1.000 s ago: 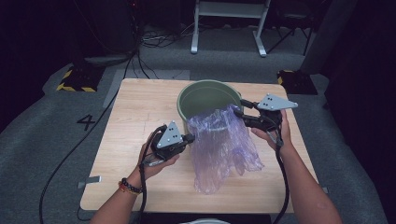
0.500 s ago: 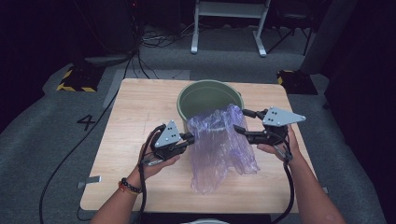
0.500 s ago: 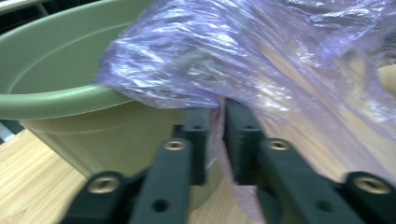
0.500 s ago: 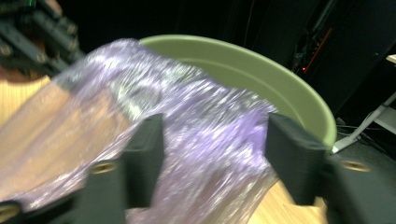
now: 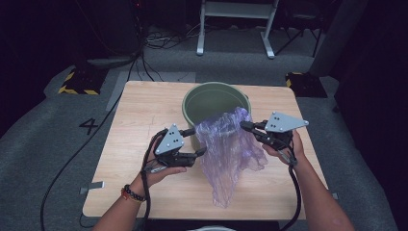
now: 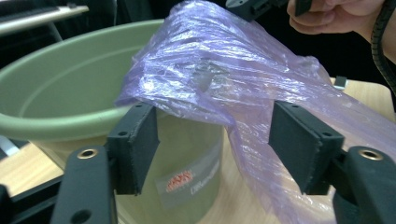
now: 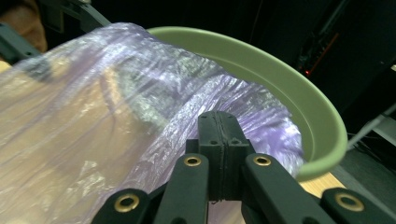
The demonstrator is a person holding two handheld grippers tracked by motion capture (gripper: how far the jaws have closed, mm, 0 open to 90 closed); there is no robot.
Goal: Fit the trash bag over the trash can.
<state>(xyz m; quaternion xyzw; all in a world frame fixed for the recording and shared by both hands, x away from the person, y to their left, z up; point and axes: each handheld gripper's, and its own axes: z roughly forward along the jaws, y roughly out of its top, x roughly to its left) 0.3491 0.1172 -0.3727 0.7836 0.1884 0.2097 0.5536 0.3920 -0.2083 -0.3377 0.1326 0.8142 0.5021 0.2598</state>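
I am pinching the crinkled translucent purple plastic bag point(image 5: 230, 149) with my right gripper point(image 5: 246, 126), jaws clenched on its upper edge by the round green plastic bucket point(image 5: 207, 98) standing toward the far edge of the light wooden table point(image 5: 139, 108). My left gripper point(image 5: 196, 142) is hanging released, jaws spread beside the bag's near-left edge, while the bag is draping from the bucket's rim toward the table's near edge.

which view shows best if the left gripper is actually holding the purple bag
The left gripper view: the left gripper has its jaws wide apart, with the purple bag draped between them, unclamped. The high view shows it beside the bag, jaws unclear. The right gripper view shows the bag.
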